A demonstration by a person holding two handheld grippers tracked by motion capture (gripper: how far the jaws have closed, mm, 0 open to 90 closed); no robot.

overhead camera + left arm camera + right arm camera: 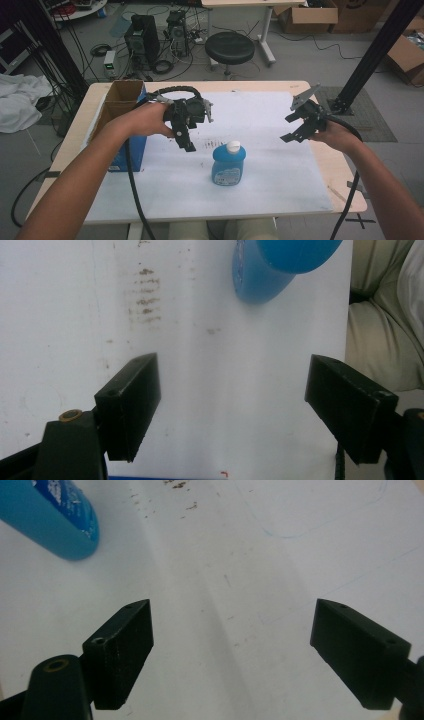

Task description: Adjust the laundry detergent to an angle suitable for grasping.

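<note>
The blue bottle (228,165) with its white cap (233,146) stands upright on the white sheet (260,190) that covers the table (320,165), nearer the person than either pair of fingers and between the two grippers, touched by neither. The left gripper (188,142) hangs over the sheet just up and to the left of the bottle, its fingers (131,402) pointing down and spread wide, released, with bare sheet showing between them; in the left gripper view the bottle's blue body (260,275) lies ahead of the fingertips and a little toward the right-hand one, clear of both. A patch of brown marks (146,300) on the sheet lies ahead of the left-hand finger. The right gripper (291,128) is held well to the right of the bottle and above the sheet, its fingers (122,650) also parted and gripping nothing; in the right gripper view the bottle (50,517) sits far off beyond the left-hand fingertip, and a faint blue pen outline (320,515) on the sheet lies ahead of the right-hand one. Beyond the left hand (145,120), at the table's left edge, stands an open cardboard box (120,100). Farther still, past the table, a black stool (230,47) stands on the floor.
</note>
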